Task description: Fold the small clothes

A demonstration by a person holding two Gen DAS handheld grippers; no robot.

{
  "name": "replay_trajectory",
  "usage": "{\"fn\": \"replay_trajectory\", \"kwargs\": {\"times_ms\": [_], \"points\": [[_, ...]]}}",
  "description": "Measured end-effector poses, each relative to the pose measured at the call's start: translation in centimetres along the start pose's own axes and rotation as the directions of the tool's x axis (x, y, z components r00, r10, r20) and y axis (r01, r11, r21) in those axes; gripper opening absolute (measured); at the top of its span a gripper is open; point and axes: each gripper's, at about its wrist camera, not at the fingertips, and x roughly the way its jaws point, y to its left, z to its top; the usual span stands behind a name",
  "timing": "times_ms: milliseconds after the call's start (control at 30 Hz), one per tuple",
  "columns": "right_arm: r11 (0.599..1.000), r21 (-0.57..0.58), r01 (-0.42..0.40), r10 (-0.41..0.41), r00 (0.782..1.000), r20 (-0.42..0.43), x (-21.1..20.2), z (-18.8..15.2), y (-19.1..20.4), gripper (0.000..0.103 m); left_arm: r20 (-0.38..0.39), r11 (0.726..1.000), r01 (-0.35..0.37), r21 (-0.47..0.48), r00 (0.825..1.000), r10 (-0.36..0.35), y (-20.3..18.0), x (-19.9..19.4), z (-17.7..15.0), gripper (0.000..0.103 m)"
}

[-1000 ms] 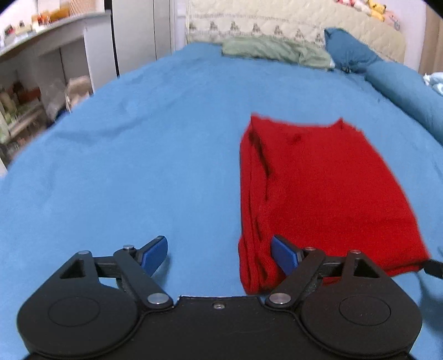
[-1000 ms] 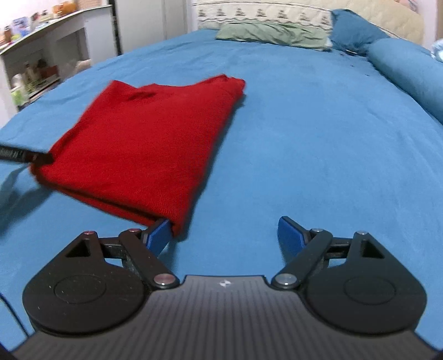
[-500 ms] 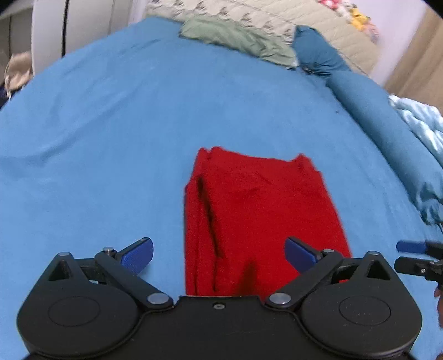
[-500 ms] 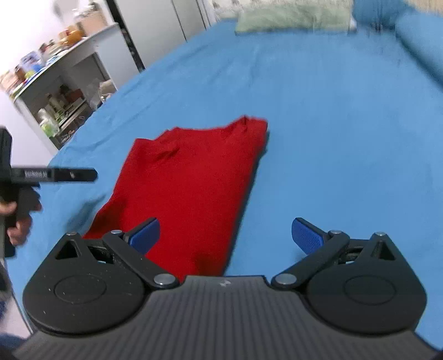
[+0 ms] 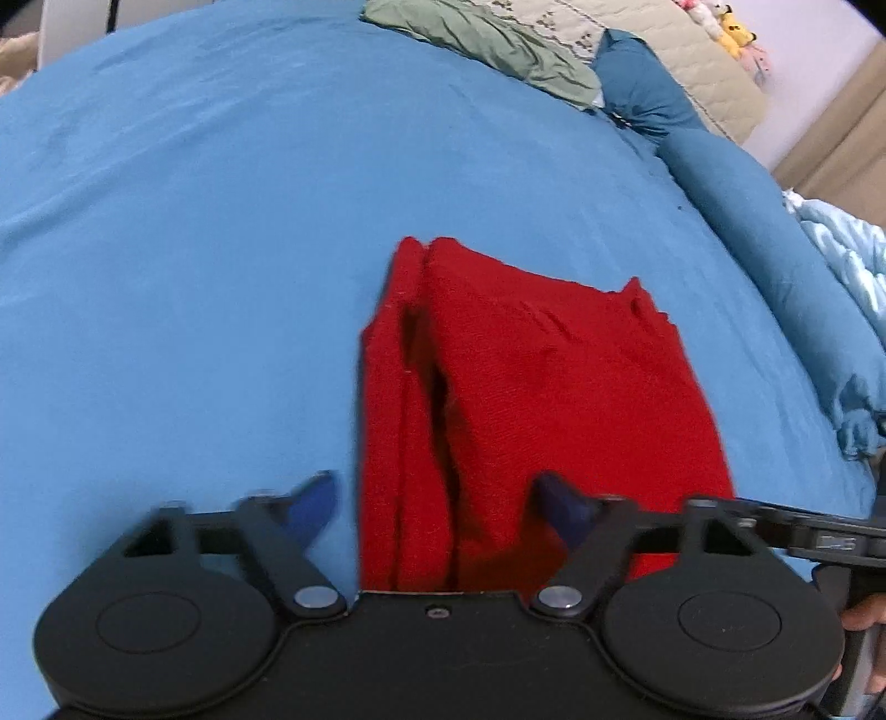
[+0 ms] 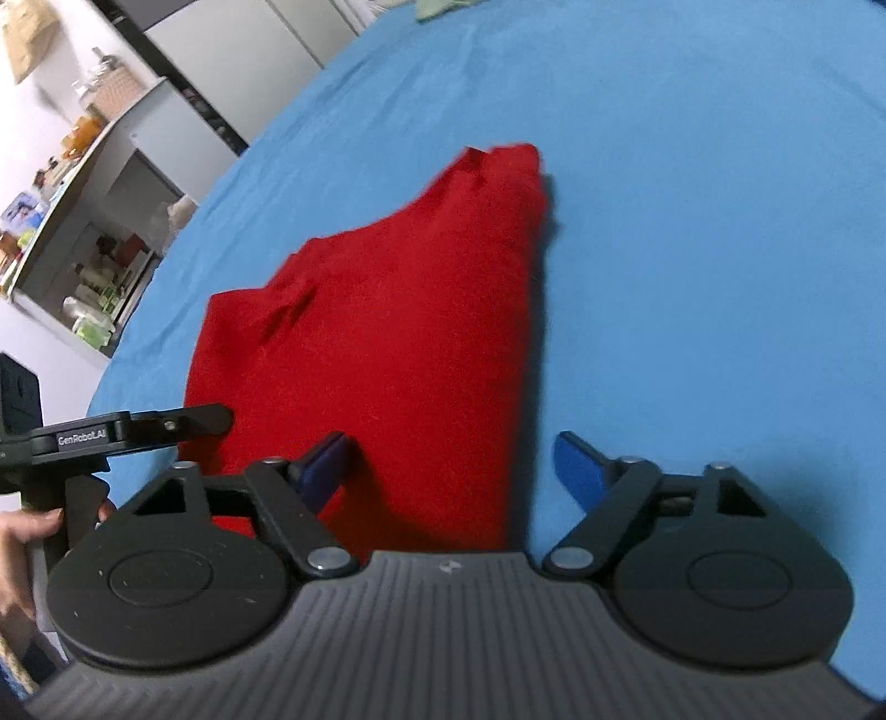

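Red knit: the folded garment (image 5: 531,387) lies flat on the bed, its near end reaching under both grippers. Layered edges with a dark gap between them run along its left side in the left wrist view.
Bed cover: a blue sheet (image 5: 194,249), lightly creased, carries the garment and spreads bare on every side of it.
Left gripper (image 5: 437,504): it points down at the garment's near left part. Its blue pads stand apart and are closing. The left pad (image 5: 313,507) is over bare sheet just beside the red edge, the right pad (image 5: 562,507) over the knit. The layered edge lies between them, and neither pad visibly presses it.
Right gripper (image 6: 462,462): it points down at the near right edge. Its pads are apart and closing. The left pad (image 6: 324,462) is over the red cloth, the right pad (image 6: 576,462) over blue sheet, with the garment's right border between them and nothing visibly pinched.
In the way: in the right wrist view the black arm of the left gripper crosses over the garment's near left corner, a hand (image 6: 22,531) gripping its handle. In the left wrist view the right gripper's black finger reaches in at the garment's near right corner.
Far end of bed: a crumpled green cloth (image 5: 487,44), a blue pillow (image 5: 642,94), a beige quilted headboard (image 5: 664,50) and small plush toys (image 5: 725,27).
Right side of bed: a long blue bolster (image 5: 775,249), with a pale blue rumpled blanket (image 5: 847,249) beyond it.
Left of bed: white shelving (image 6: 83,232) crowded with small bottles and boxes, too small to identify.
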Motion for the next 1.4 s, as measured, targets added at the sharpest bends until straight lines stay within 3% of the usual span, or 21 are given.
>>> {"fn": "replay_trajectory", "kwargs": {"times_ms": [33,67,100,133,267,500,633,800,867,1000,1067,1100,1133,1200,1400], "points": [[1.0,-0.005,-0.016,0.016,1.0,-0.008,0.2,0.1,0.3,0.065,-0.018,0.999,0.044,-0.021,0.999,-0.045,0.1,0.3,0.2,0.04],[1.0,-0.005,-0.012,0.011,1.0,-0.008,0.3,0.2,0.6,0.06,-0.019,0.997,0.058,-0.043,0.998,-0.059,0.0,0.4,0.2,0.037],[1.0,-0.013,-0.001,0.001,1.0,0.001,0.2,0.3,1.0,0.045,-0.014,0.998,0.044,-0.036,0.999,-0.044,-0.3,0.2,0.3,0.032],[1.0,-0.027,-0.005,0.005,1.0,0.008,-0.1,0.4,1.3,0.039,-0.008,0.999,0.032,-0.021,0.999,-0.032,-0.7,0.0,0.3,0.029],[0.999,-0.03,-0.023,0.024,0.999,0.043,-1.9,0.9,2.5,0.036,0.037,1.0,0.012,0.009,0.999,-0.012,-2.7,-2.1,0.0,0.023],[0.991,-0.12,-0.06,0.07,0.994,0.081,-10.1,-0.2,3.5,0.035,0.082,0.988,0.098,0.119,0.991,-0.108,-9.7,-7.8,-3.1,0.023],[0.994,-0.091,-0.062,0.069,0.995,0.073,-16.2,-3.0,1.0,0.036,0.052,0.982,0.136,0.128,0.988,-0.143,-13.7,-8.9,-7.8,0.023],[0.998,-0.064,-0.022,0.024,0.999,0.04,-19.5,-8.4,-3.0,0.036,0.006,0.984,0.099,0.149,0.995,-0.101,-17.7,-5.8,-14.9,0.023],[1.0,-0.018,0.004,-0.003,1.0,0.014,-19.3,-10.9,-5.2,0.037,0.009,0.987,0.041,0.156,0.999,-0.043,-18.2,-4.4,-17.2,0.023],[0.998,-0.01,0.058,-0.058,0.998,0.034,-18.5,-14.3,-7.8,0.048,0.081,0.977,-0.056,0.206,0.996,0.04,-18.7,-4.2,-18.4,0.037],[0.998,0.007,0.056,-0.056,0.997,0.06,-19.0,-14.7,-8.1,0.063,0.102,0.976,-0.076,0.203,0.993,0.056,-18.7,-4.8,-18.4,0.051],[0.998,0.007,0.058,-0.059,0.996,0.074,-19.5,-14.8,-7.9,0.08,0.117,0.976,-0.087,0.2,0.991,0.064,-18.8,-5.0,-18.5,0.063],[0.998,0.005,0.069,-0.069,0.993,0.093,-19.8,-14.8,-7.6,0.092,0.138,0.975,-0.104,0.195,0.987,0.077,-18.5,-5.8,-19.0,0.068],[0.995,-0.029,0.092,-0.087,0.986,0.144,-20.8,-14.9,-7.1,0.095,0.177,0.972,-0.146,0.186,0.978,0.113,-18.0,-6.4,-19.4,0.077],[0.955,-0.125,0.269,-0.254,0.959,0.125,-18.4,-15.1,-7.3,0.095,0.155,0.963,-0.211,0.165,0.97,0.186,-16.6,-3.4,-20.2,0.079]]}}
